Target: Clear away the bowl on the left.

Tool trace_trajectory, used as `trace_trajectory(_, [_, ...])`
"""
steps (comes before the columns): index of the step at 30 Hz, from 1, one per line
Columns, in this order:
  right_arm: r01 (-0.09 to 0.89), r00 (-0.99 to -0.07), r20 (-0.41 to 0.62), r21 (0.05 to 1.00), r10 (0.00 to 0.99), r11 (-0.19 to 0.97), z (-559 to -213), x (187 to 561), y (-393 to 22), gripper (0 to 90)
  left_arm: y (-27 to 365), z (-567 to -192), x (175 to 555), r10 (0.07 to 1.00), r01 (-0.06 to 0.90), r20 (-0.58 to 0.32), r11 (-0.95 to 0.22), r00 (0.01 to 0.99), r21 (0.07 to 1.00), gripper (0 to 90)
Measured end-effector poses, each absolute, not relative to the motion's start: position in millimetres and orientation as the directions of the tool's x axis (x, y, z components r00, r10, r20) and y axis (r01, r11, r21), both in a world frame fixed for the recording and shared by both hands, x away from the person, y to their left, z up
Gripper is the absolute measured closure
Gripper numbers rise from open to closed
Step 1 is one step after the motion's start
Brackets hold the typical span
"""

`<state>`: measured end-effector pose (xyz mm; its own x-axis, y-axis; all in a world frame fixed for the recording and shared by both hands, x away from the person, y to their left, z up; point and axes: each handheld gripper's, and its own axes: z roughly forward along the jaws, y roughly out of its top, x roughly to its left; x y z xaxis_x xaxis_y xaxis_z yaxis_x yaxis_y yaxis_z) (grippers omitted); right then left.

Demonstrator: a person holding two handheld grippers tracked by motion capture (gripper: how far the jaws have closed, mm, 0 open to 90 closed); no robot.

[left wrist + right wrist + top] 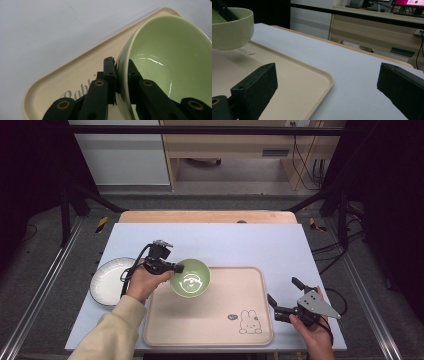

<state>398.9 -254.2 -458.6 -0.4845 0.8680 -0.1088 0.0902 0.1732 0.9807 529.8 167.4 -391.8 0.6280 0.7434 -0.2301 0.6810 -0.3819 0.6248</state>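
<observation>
A green bowl hangs over the upper left part of the beige tray, clear of its floor. My left gripper is shut on the bowl's left rim. In the left gripper view the two black jaws pinch the bowl wall, one inside and one outside, with the tray below. My right gripper rests open at the tray's right edge, nothing between its jaws. In the right gripper view the bowl floats at the upper left above the tray.
A white plate lies on the table left of the tray. The tray carries a rabbit drawing near its front right corner. Bare grey-blue tabletop stretches behind the tray; a wooden strip edges the far side.
</observation>
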Motion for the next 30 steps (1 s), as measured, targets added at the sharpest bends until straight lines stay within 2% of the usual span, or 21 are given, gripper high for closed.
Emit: trace_trajectory(30, [0.091, -0.488, -0.107, 0.981, 0.866, 0.172, -458.9, 399.0, -254.0, 3.2, 127.3, -408.9, 521.9, 0.691, 0.661, -0.224, -0.467, 0.687, 0.587, 83.0])
